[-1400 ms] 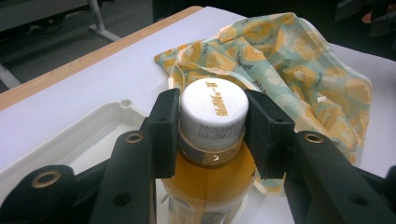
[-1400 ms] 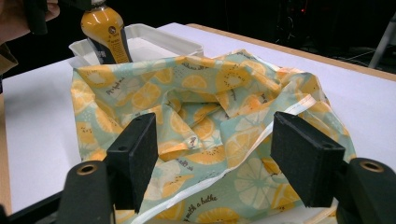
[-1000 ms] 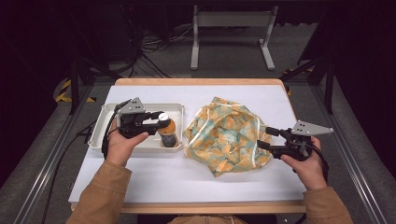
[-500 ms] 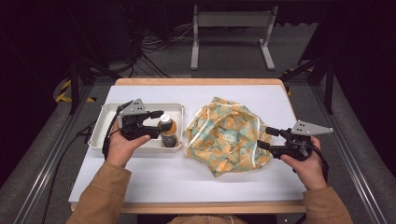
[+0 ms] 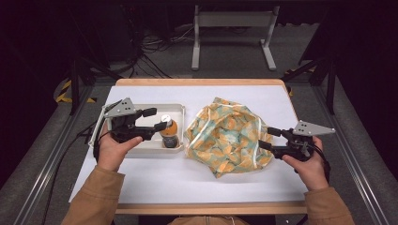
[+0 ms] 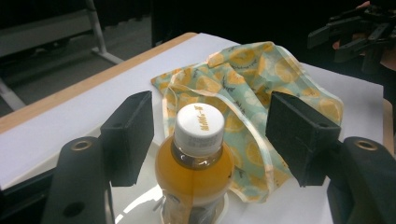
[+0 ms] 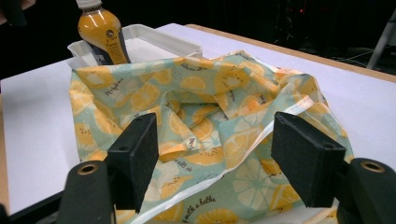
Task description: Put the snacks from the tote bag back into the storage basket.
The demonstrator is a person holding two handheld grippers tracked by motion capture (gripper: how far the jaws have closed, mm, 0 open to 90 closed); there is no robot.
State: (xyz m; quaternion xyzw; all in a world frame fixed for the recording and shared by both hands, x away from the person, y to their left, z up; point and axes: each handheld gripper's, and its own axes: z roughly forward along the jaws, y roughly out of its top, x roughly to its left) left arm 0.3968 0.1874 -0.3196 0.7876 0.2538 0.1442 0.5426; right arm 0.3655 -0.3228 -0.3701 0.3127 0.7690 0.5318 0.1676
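Observation:
An orange-drink bottle with a white cap stands upright at the right end of the white tray. My left gripper sits just left of it. Its jaws have just been opening and stand wide, with the bottle in the gap between the pads, untouched. A lemon-print bag lies crumpled at the table's middle. My right gripper is open at the bag's right edge. In the right gripper view the bag's white-trimmed rim lies between the spread pads of my right gripper.
The table top is white with a wooden border. A metal stand and cables lie on the floor beyond the far edge. In the right gripper view the tray and bottle show behind the bag.
The left gripper's jaws have spread away from the bottle, and the hand has drawn back to the left and lifted a little. The bottle stays upright in the tray. The right hand has kept still.

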